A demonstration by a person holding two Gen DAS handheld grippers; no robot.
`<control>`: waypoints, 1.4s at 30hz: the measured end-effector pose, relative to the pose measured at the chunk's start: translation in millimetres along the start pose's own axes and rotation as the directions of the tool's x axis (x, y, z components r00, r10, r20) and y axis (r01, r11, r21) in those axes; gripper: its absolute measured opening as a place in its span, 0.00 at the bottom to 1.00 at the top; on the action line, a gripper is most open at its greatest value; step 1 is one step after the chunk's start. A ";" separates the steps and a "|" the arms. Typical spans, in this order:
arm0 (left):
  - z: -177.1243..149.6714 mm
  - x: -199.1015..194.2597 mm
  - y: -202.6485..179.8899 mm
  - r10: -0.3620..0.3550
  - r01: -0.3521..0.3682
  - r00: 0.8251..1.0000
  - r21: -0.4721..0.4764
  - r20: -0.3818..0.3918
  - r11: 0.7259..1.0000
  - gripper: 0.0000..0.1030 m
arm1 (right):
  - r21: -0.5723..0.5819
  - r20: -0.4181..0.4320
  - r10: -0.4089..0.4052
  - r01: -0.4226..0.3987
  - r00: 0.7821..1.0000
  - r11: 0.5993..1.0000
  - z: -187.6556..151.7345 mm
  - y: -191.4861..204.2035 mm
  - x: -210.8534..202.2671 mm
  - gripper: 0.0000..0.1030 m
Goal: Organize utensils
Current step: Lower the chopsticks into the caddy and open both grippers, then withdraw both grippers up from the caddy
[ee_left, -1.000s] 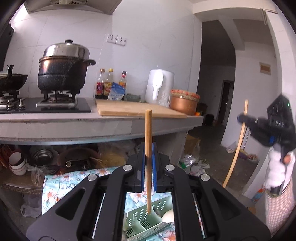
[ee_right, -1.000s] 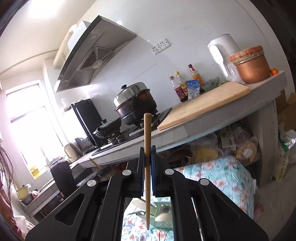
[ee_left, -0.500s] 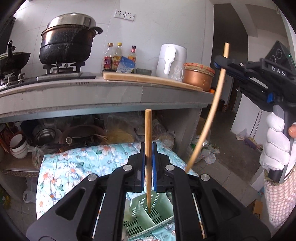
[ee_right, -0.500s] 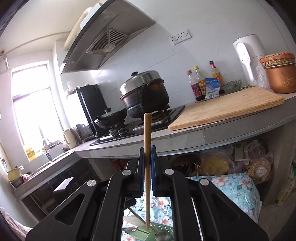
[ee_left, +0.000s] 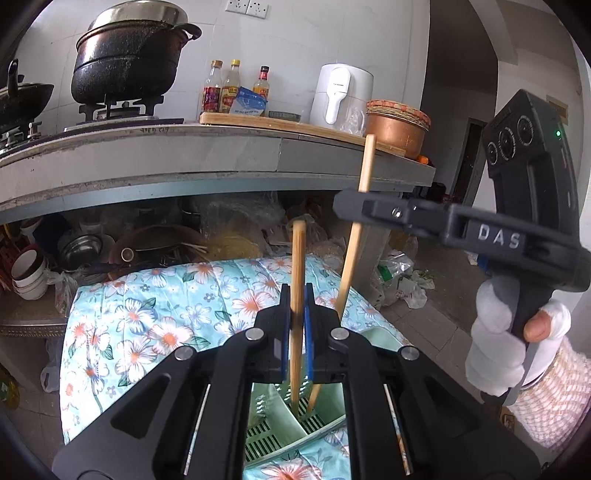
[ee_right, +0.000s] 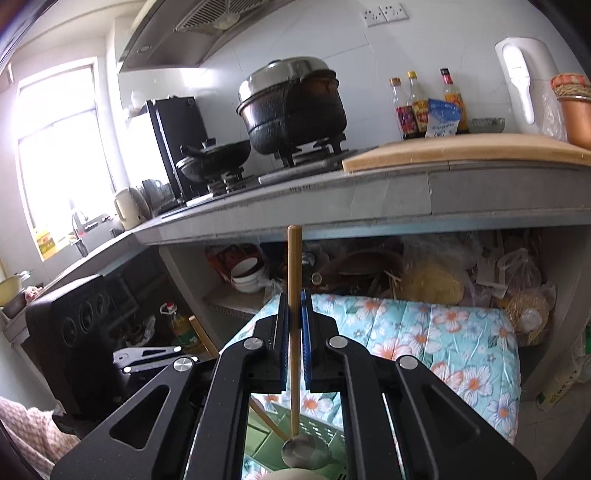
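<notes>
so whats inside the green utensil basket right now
The tips of two wooden chopsticks, one held by the left gripper, one by the right gripper, plus a metal spoon. The gripper bodies cover most of the basket.

You're in a home kitchen, black lidded pot [ee_left: 127, 59] on a gas stove [ee_right: 295, 155], range hood [ee_right: 192, 29] overhead, sauce bottles [ee_left: 232, 86], stacked bowls [ee_left: 29, 273] under your concrete counter [ee_left: 184, 155].

Low surface wearing a floral cloth [ee_left: 155, 314]; green slotted utensil caddy [ee_left: 280, 432] sitting directly on it at the near edge; cloth draping over the sides; caddy partly hidden.
</notes>
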State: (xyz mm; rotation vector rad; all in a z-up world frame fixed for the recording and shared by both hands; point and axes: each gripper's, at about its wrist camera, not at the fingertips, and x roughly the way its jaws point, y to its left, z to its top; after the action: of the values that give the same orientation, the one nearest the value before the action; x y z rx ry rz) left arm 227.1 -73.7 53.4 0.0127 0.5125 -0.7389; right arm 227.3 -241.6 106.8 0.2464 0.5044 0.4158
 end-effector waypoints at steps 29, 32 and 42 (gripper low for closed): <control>-22.9 -95.9 -15.3 -0.084 0.080 0.986 0.036 0.144 0.996 0.79 | 0.143 0.160 -0.073 0.050 0.984 0.988 -39.0 10.1 -129.7 0.73; -37.5 -106.5 -23.5 -0.139 0.131 0.982 0.066 0.125 0.989 0.83 | 0.190 0.128 -0.143 0.117 0.981 0.975 -69.1 6.6 -144.3 0.82; -102.6 -75.3 -41.7 -0.219 0.219 0.971 -0.011 -0.092 0.976 0.88 | 0.511 -0.139 -0.250 0.286 0.958 0.811 -206.1 -33.7 -138.1 0.90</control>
State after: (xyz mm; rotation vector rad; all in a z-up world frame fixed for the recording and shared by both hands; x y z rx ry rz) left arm 108.0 -37.3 4.2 -0.0108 0.6090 -0.9580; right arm 22.6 -306.6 -21.8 0.6878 0.7052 -0.0045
